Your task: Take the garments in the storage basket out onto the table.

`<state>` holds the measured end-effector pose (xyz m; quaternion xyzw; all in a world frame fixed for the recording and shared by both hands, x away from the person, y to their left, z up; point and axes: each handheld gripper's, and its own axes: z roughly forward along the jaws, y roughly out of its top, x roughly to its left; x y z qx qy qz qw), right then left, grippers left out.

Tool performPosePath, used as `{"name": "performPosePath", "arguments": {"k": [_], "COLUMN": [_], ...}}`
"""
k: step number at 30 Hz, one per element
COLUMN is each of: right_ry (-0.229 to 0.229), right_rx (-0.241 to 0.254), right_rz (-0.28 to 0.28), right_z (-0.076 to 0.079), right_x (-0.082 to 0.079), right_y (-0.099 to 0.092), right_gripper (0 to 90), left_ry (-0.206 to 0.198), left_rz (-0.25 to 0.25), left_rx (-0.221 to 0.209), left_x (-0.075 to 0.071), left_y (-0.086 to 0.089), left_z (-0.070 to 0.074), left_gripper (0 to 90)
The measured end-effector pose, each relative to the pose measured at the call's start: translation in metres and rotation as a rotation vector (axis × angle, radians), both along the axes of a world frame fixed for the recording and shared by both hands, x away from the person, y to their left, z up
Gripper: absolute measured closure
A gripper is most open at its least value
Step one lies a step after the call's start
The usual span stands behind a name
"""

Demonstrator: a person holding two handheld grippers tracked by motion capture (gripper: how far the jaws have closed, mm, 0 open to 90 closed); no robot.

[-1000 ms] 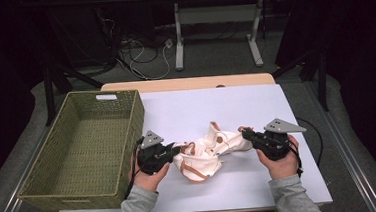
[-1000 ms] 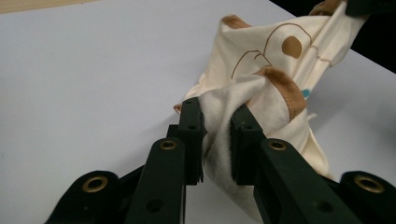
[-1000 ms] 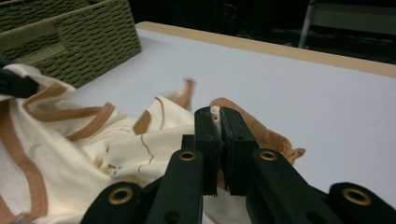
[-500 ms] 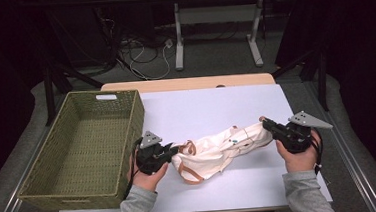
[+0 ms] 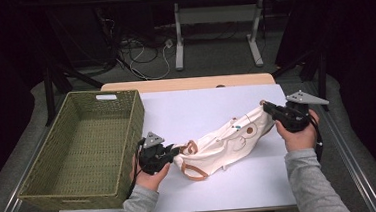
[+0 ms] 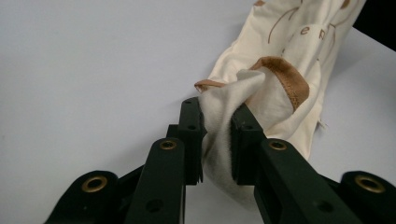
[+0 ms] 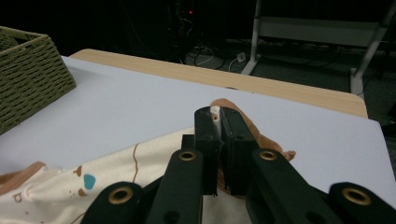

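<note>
- Cream cotton, soft and creased: a small garment (image 5: 226, 141) with tan trim lies stretched across the white table (image 5: 201, 110), and we hold it at both ends.
- Nearest us, our left gripper (image 5: 172, 154) sits just beside the basket, its jaws clamped on a bunched fold at one end of the cloth (image 6: 261, 93); a tan-edged opening loops next to the pinch.
- Farther right, our right gripper (image 5: 266, 108) pinches the opposite end (image 7: 215, 112), jaws almost together, with that end lifted off the table. We judge the two grips pull the cloth out long, likely for smoothing or folding.
- To the left, a rectangular woven basket (image 5: 127, 125), olive green and coarse, stands empty.
- Beyond, dark floor, cables and desk legs.
</note>
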<state>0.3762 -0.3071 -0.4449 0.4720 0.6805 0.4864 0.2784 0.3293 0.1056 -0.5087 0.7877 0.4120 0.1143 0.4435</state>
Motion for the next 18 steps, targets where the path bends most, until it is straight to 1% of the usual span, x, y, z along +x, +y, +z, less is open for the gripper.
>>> {"name": "performPosePath", "arguments": {"k": [4, 6, 7, 8, 9, 12, 15, 17, 18], "right_ry": [0.023, 0.035, 0.05, 0.063, 0.071, 0.083, 0.09, 0.103, 0.098], "right_rx": [-0.013, -0.014, -0.024, -0.023, -0.017, -0.032, -0.018, -0.01, -0.021], "right_rz": [0.0, 0.003, 0.009, 0.01, 0.012, 0.024, 0.026, 0.029, 0.03], "right_z": [0.002, 0.001, -0.001, -0.002, -0.005, -0.009, -0.013, -0.013, -0.013], "right_x": [0.018, 0.025, 0.031, 0.034, 0.038, 0.049, 0.058, 0.062, 0.064], "right_y": [0.008, 0.012, 0.014, 0.016, 0.019, 0.027, 0.034, 0.038, 0.04], "right_gripper": [86.4, 86.4, 86.4, 86.5, 86.4, 86.4, 86.4, 86.4, 86.4], "left_ry": [0.006, 0.002, 0.004, 0.005, 0.003, 0.002, 0.004, 0.004, 0.004], "left_rz": [0.003, 0.001, -0.003, -0.002, -0.007, -0.01, -0.01, -0.01, -0.01], "left_rx": [0.0, -0.002, 0.001, -0.004, 0.0, 0.003, -0.003, -0.002, -0.003], "left_x": [-0.001, -0.001, -0.001, -0.001, -0.001, -0.001, -0.001, -0.001, -0.001], "left_y": [-0.003, -0.003, -0.003, -0.004, -0.005, -0.006, -0.006, -0.006, -0.006], "left_z": [-0.004, -0.006, -0.006, -0.007, -0.008, -0.009, -0.009, -0.009, -0.01], "left_gripper": [78.2, 78.2, 78.2, 78.2, 78.2, 78.2, 78.2, 78.2, 78.2]}}
